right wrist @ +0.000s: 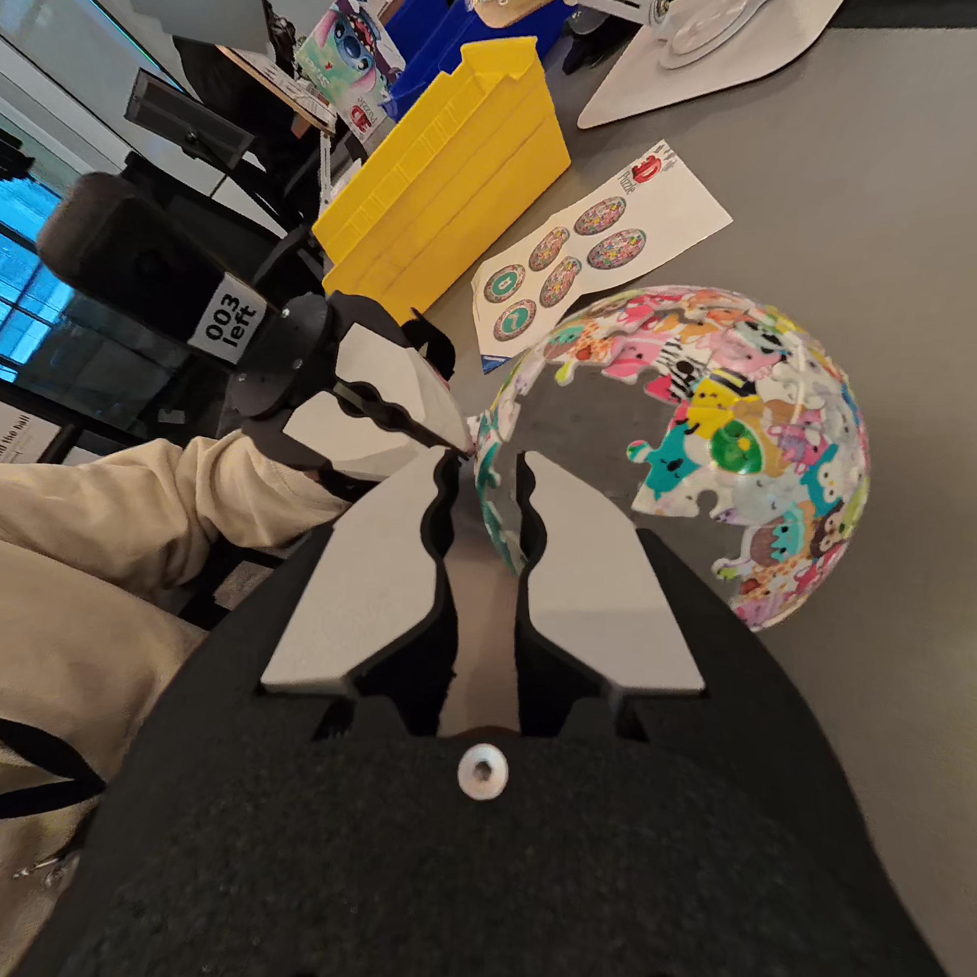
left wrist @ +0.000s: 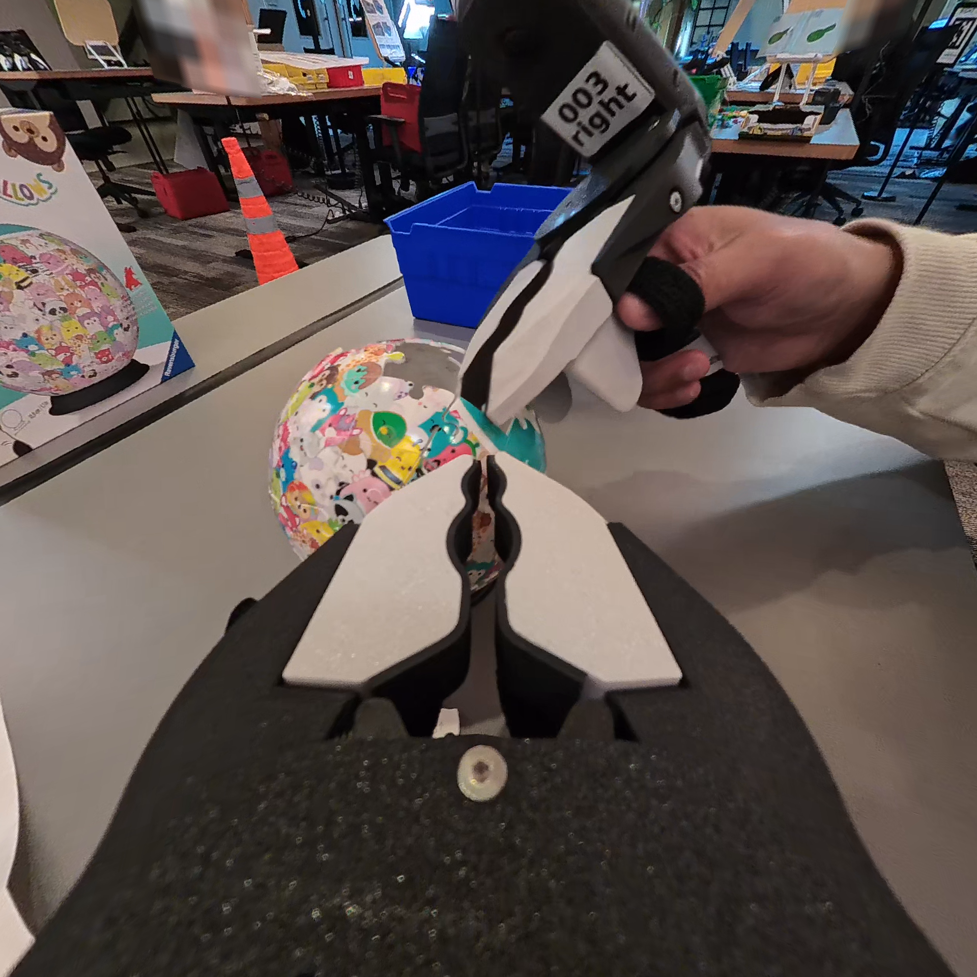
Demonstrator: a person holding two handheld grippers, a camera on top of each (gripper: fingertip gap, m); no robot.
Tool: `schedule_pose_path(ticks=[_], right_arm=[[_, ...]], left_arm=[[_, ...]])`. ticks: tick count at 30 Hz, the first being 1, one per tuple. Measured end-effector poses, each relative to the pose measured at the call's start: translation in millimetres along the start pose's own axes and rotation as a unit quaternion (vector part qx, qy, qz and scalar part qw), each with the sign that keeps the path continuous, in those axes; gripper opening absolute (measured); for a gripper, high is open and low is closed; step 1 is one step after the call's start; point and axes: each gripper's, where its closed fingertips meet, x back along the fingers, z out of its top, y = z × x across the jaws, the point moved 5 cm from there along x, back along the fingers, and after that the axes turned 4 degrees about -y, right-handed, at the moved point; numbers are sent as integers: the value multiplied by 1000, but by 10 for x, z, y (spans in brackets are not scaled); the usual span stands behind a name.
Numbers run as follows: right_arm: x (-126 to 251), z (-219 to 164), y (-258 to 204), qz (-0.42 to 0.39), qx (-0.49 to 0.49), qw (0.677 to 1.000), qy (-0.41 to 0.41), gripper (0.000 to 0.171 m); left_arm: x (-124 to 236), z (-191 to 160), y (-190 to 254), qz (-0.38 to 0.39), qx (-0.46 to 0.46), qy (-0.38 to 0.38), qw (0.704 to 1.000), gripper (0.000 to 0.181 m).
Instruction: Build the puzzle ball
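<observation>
The partly built puzzle ball (left wrist: 359, 449), covered in colourful cartoon animals, rests on the grey table. A large gap (right wrist: 581, 423) in its shell has jagged piece edges. My left gripper (left wrist: 486, 465) is shut on the ball's rim at the near side; a strip of the shell shows between its fingers. It also shows in the right wrist view (right wrist: 465, 446), pinching the rim from the left. My right gripper (right wrist: 489, 457) is slightly open with the teal rim of the ball (right wrist: 740, 423) between its fingers. In the left wrist view the right gripper (left wrist: 478, 407) comes down from the upper right onto the ball.
The puzzle box (left wrist: 79, 317) stands at the left, and a blue bin (left wrist: 465, 248) sits behind the ball. A yellow bin (right wrist: 449, 174) and an instruction sheet (right wrist: 581, 248) lie beyond the ball. A person's hand (left wrist: 766, 306) holds the right gripper. My two grippers' fingertips are within a few centimetres of each other.
</observation>
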Motion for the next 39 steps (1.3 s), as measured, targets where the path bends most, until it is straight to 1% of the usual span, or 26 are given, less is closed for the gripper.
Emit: schedule_pose_path(ticks=[6, 8, 10, 11, 14, 16, 18, 20, 22, 26, 29, 32, 37, 39], right_arm=[[196, -36, -68, -51, 42, 998, 10, 22], [286, 2, -162, -65, 83, 994, 31, 17], [315, 34, -237, -91, 148, 984, 39, 10], [299, 34, -254, -110, 180, 977, 31, 5], [154, -9, -356, -148, 265, 953, 16, 0], [38, -41, -390, -201, 325, 924, 4, 0], [-46, -43, -392, -261, 362, 895, -12, 0], [-120, -29, -409, -285, 374, 882, -19, 0], [-167, -4, -418, -295, 375, 879, -21, 0], [-212, 2, -408, -300, 368, 880, -31, 0], [-258, -23, -390, -312, 372, 873, -40, 0], [-312, -69, -319, -317, 363, 875, -55, 0], [-327, -57, -376, -310, 367, 876, -45, 0], [-330, -53, -337, -323, 367, 871, -49, 0]], left_arm=[[10, -3, -17, 3, 3, 6, 1000, 1], [18, -11, -24, 4, 4, 8, 1000, 1], [24, -19, -31, 3, 8, 12, 1000, 1], [26, -23, -34, 1, 12, 14, 1000, 1], [29, -32, -40, -2, 23, 23, 999, 1], [29, -29, -36, -6, 26, 24, 999, 3], [36, -13, -42, -1, 22, 22, 1000, 5], [55, 0, -39, -3, 24, 25, 999, 5], [93, 2, -53, 1, 25, 26, 999, 5], [219, -20, -153, 16, 33, 28, 999, 5], [307, -83, -277, 45, 25, 16, 999, 5], [382, -118, -368, 61, 30, 13, 998, 4], [430, -86, -407, 50, 59, 30, 997, 4], [434, -84, -409, 48, 63, 31, 996, 4]])
